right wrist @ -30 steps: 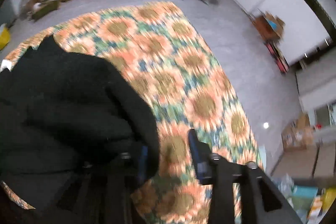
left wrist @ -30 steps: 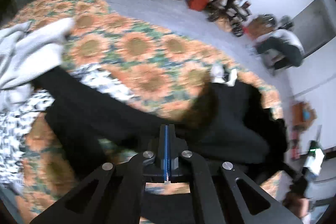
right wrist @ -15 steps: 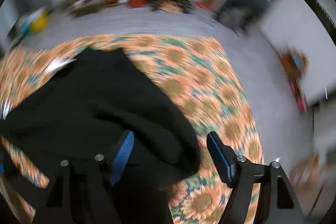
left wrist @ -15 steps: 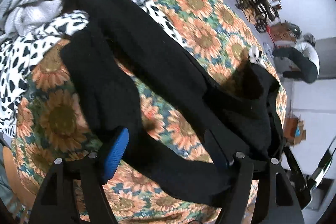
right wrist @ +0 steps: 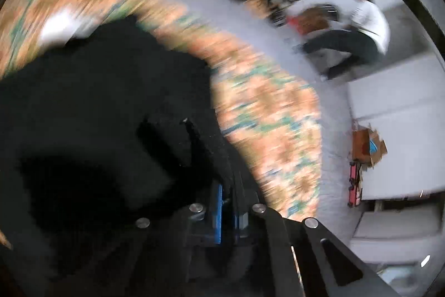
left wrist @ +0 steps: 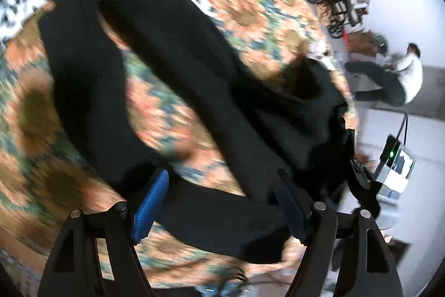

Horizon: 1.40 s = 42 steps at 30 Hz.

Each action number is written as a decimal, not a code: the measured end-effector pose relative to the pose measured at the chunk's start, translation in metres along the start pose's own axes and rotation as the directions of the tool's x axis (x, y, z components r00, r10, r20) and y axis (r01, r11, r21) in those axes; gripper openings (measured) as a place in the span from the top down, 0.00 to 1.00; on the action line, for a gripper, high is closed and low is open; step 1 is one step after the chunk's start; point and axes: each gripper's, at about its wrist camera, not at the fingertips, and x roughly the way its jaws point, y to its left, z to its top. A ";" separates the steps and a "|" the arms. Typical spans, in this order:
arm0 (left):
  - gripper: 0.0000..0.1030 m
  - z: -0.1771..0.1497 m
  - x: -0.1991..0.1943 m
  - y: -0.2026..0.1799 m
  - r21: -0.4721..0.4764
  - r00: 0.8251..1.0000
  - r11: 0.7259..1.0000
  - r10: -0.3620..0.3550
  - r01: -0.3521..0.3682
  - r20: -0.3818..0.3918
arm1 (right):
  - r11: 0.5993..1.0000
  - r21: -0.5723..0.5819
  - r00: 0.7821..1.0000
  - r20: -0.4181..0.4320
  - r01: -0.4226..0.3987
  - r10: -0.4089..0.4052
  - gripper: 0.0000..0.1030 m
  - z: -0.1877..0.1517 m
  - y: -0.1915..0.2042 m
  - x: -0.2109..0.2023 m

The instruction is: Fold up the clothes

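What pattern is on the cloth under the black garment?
Orange sunflowers on a green-blue ground. The tablecloth beneath the black garment shows clearest in the left wrist view.

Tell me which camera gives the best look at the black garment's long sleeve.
Left wrist view: the black garment stretches its sleeve between the open left gripper. Right wrist view is blurred, showing only a bunched dark mass at the closed right gripper.
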 end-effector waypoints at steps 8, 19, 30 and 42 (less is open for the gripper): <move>0.25 -0.027 0.039 -0.060 -0.068 0.995 0.993 -0.098 0.097 -0.020 | 0.638 0.766 0.981 -0.172 0.076 0.090 0.48 -0.059 -0.248 0.085; 0.25 -0.064 0.090 -0.068 -0.009 0.993 0.999 0.035 -0.036 -0.112 | 0.686 0.419 0.738 -0.053 -0.595 0.673 0.42 -0.178 -0.120 0.050; 0.25 -0.082 0.032 -0.001 -0.110 0.997 0.994 0.013 -0.005 0.074 | 0.595 0.565 0.617 -0.183 -0.571 0.765 0.23 -0.100 -0.031 0.044; 0.25 -0.090 0.004 0.054 -0.173 0.996 0.983 -0.058 0.069 0.066 | 0.768 0.456 0.811 -0.150 -0.451 0.565 0.91 -0.136 -0.093 0.059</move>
